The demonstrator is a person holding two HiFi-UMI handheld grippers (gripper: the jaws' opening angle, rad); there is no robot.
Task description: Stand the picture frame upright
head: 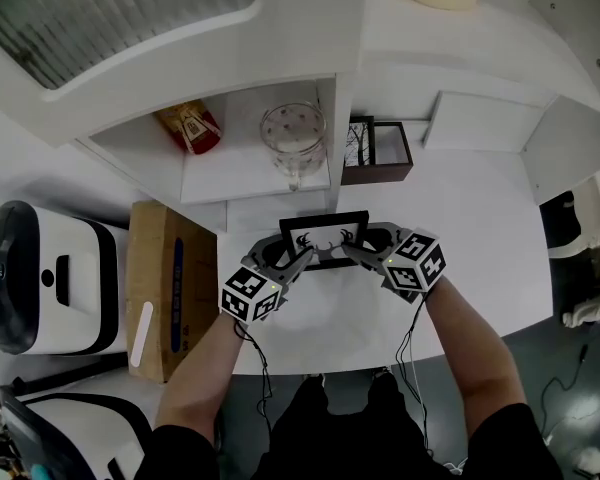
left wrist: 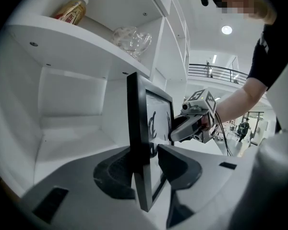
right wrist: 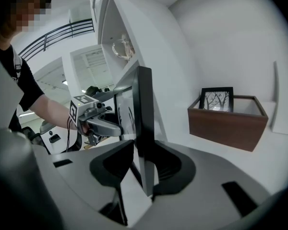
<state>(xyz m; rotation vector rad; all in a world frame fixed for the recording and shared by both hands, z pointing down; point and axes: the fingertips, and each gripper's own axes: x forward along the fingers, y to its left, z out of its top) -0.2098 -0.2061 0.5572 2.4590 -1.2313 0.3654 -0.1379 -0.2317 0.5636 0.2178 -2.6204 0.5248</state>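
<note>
**Reader:** Where is the picture frame?

**Holder:** The picture frame [head: 325, 235] stands upright over the white surface [head: 480, 228], just in front of the open shelf [head: 230, 173]. Its printed face is turned toward me. My tools cover its lower edge in the head view, so I cannot tell whether that edge rests on the surface.

**Reader:** How are the tongs set?

**Holder:** My left tongs [head: 302, 258] straddle the frame's left edge. Their jaws stand apart, one behind the frame and one in front of the glass, and the front pad does not visibly press on it. My right tongs [head: 352, 253] are clamped on the frame's right edge, with one pad on the back and the other on the front. The two tools face each other across the frame at about the same height, and each shows in the other's gripper view.

**Reader:** What surrounds the frame?

**Holder:** On the shelf behind it stands a glass bowl [head: 293, 136], with a bottle [head: 188, 125] lying on its side to the left of the bowl. To the right of the shelf, a wooden box [head: 390, 163] sits on the surface against the wall, apart from the frame. A small picture [head: 360, 140] of bare trees stands upright in the box's left end. A cardboard box [head: 170, 288] lies to my left, beside the surface's edge.
</note>
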